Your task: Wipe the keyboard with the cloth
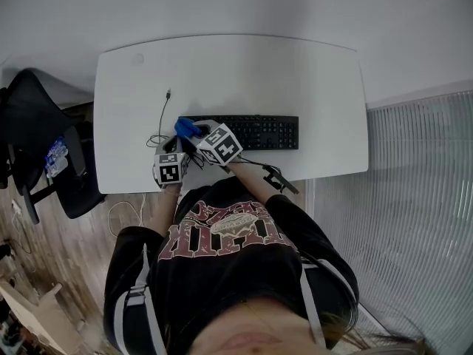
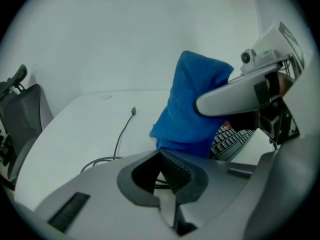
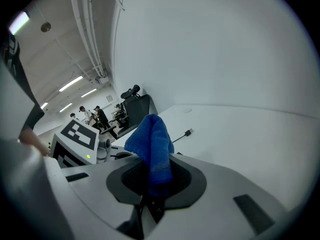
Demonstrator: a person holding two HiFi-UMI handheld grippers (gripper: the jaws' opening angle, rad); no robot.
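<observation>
The black keyboard (image 1: 255,132) lies flat on the white table (image 1: 325,87), its long side along the near edge. The blue cloth (image 1: 185,127) is bunched over its left end (a soft, ribbed weave), pinched upright in the right gripper (image 3: 150,196).

Left gripper (image 2: 169,173): jaws pressed together, nothing between them; just beside the right one, nearer the body.
Right gripper (image 3: 150,186): jaws clamped on the blue cloth (image 3: 150,144); angled leftward, ahead of the left gripper.
</observation>
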